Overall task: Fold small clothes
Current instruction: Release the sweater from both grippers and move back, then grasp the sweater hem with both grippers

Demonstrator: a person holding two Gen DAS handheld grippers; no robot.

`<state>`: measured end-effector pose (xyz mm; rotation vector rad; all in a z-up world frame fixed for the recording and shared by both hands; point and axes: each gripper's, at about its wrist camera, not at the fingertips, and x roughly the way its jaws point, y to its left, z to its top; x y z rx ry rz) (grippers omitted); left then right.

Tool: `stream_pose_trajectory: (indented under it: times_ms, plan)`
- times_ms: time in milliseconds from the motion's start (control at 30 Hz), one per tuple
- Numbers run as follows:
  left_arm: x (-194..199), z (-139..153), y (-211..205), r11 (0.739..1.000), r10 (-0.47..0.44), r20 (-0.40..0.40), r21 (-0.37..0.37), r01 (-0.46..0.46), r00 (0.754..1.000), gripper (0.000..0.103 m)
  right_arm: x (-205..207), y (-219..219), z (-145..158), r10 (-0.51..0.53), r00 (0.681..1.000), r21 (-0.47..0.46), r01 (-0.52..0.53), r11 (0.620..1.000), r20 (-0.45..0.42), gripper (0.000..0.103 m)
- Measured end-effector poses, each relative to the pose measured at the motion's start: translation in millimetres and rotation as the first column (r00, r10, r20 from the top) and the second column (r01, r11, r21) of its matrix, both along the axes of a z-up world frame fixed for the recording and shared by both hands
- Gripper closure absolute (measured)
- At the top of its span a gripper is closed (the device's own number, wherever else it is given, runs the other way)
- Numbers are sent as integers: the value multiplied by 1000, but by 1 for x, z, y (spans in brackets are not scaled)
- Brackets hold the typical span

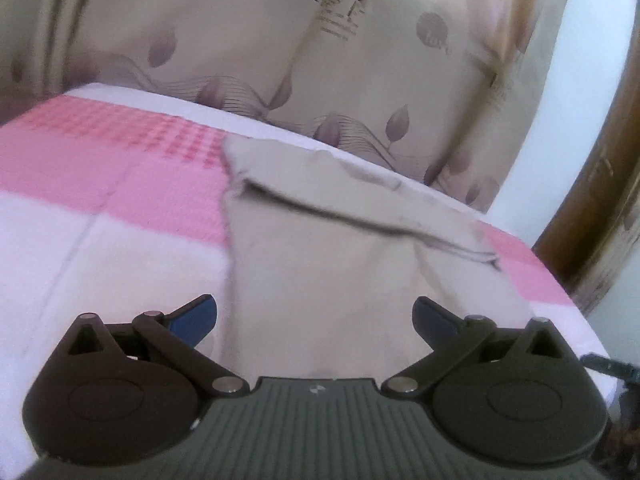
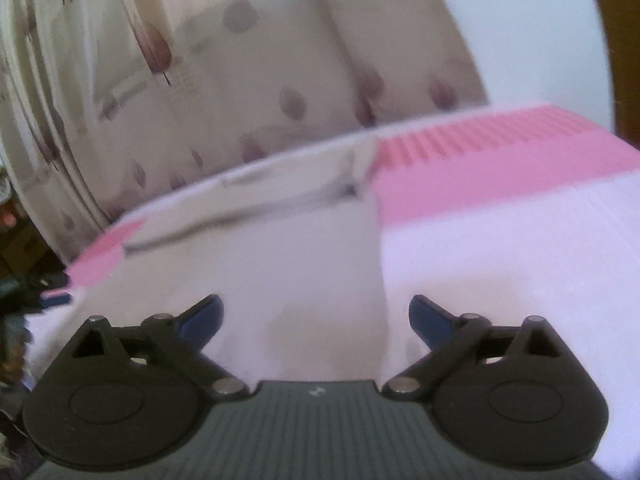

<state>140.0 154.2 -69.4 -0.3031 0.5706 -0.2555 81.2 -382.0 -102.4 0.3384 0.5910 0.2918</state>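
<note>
Behind the pink-and-white checked bedspread point(image 1: 100, 200) hangs a beige curtain with purple leaf prints point(image 1: 320, 72), and a dark wooden frame point(image 1: 600, 220) rises far right. On the spread lies the small beige cloth garment point(image 1: 328, 248), its far edge already turned over into a crease, probably so the next fold lands square. Both the left gripper point(image 1: 316, 316) and the right gripper point(image 2: 316, 316) hover near its near hem, fingers spread wide, holding nothing; no object blocks the way

1. A plain beige garment point(image 1: 320, 248) is seen ahead of the claw.
2. A pink-and-white checked cloth point(image 1: 100, 184) is spread beneath it.
3. Beyond, a cream curtain point(image 1: 248, 48) is patterned with mauve leaves.
</note>
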Motion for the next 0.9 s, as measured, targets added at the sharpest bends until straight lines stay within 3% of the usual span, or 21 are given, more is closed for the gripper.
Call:
stream_pose_trajectory:
  times_ms: [100,167,267,300,333,367,400,433,467,533,600,667,733,767,833,900]
  plan:
    - [-18,-7,10,999,19,-38,-32,-20,999,1,-28,5,-10,-35,999,-58,34,998,-19,3]
    - [-24,-12,17,998,16,-77,-64,-21,997,3,-38,6,-13,-31,999,-29,31,999,-21,4]
    - [-32,-18,22,995,-11,-95,-96,2,995,14,-43,14,-12,-10,1000,-37,9,999,-24,7]
    - [-36,-18,22,995,-18,-95,-103,8,995,25,-42,18,-12,-5,1000,-44,4,999,-28,8]
    - [-38,-19,22,993,-30,-104,-113,18,994,42,-43,19,-12,5,1000,-42,-7,999,-28,12]
    - [-40,-20,22,992,-35,-116,-123,20,993,53,-42,20,-13,20,999,-38,-21,999,-26,20]
    - [-40,-23,24,990,-28,-140,-143,8,990,75,-41,22,-12,26,999,-36,-27,999,-28,25]
    - [-41,-26,26,988,-15,-154,-156,-9,988,92,-40,24,-11,30,999,-32,-31,999,-32,34]
    - [-42,-29,28,985,-8,-166,-171,-20,986,98,-39,24,-11,35,999,-23,-36,999,-36,47]
    - [-43,-33,35,973,-8,-179,-228,-34,984,98,-36,24,-12,43,998,16,-43,999,-50,58]
    - [-44,-35,38,962,-20,-192,-270,-33,981,98,-33,23,-13,53,997,41,-50,998,-59,63]
    - [-47,-34,36,967,-23,-187,-254,-26,982,94,-32,23,-13,64,996,68,-60,996,-69,71]
    - [-48,-33,38,959,-64,-186,-283,9,981,66,-31,23,-14,92,992,111,-82,990,-82,72]
    - [-48,-33,40,951,-82,-184,-307,22,980,58,-31,22,-15,97,991,119,-86,989,-89,72]
    - [-48,-30,42,934,-130,-173,-353,62,976,23,-29,15,-16,97,990,161,-80,984,-104,72]
    - [-47,-28,40,917,-190,-169,-381,114,967,3,-27,5,-16,78,989,201,-52,978,-123,71]
